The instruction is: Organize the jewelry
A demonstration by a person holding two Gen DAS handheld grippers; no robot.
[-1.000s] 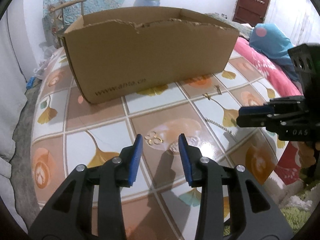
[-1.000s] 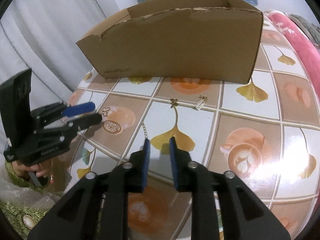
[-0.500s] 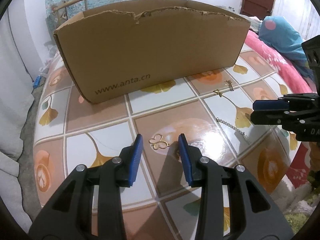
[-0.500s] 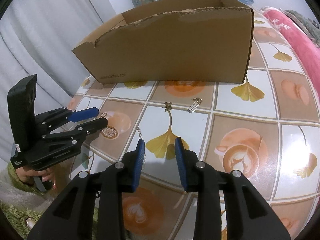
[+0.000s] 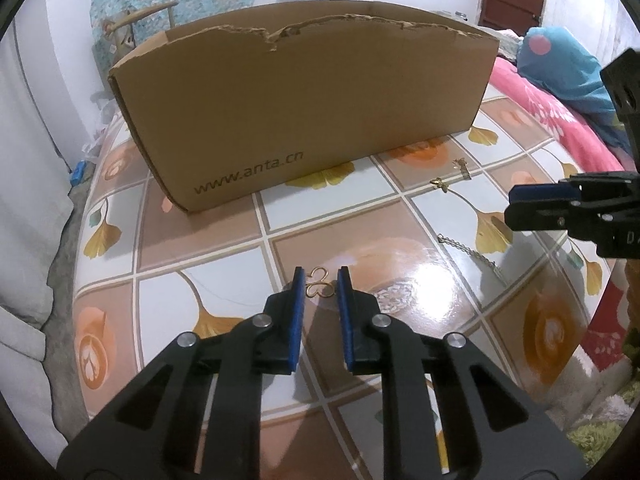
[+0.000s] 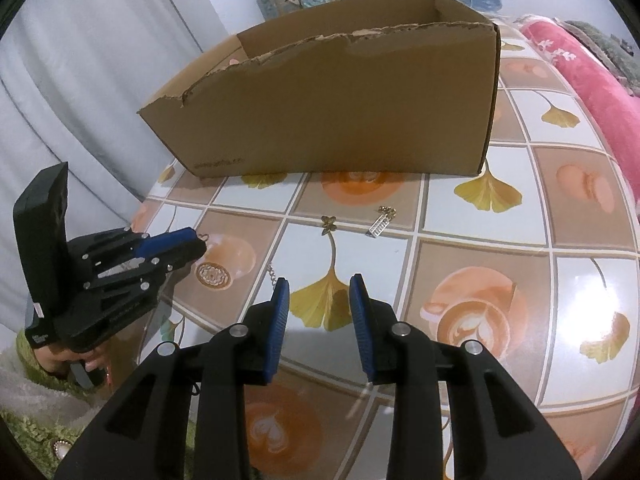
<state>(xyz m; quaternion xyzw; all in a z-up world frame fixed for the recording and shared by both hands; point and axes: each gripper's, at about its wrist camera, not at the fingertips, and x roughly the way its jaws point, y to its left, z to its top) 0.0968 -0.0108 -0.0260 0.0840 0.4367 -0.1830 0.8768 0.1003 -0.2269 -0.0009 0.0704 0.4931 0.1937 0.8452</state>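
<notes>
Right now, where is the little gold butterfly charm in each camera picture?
Left wrist view: the butterfly charm lies right of centre, in front of the cardboard box.
Right wrist view: the charm lies at centre, below the box.
Shared landmark: the small bar pendant beside it.

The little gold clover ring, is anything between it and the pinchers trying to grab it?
No. The gold clover ring lies on the bare tabletop right between the left gripper pads, whose jaws are closing around it. Nothing else sits in that gap.
</notes>
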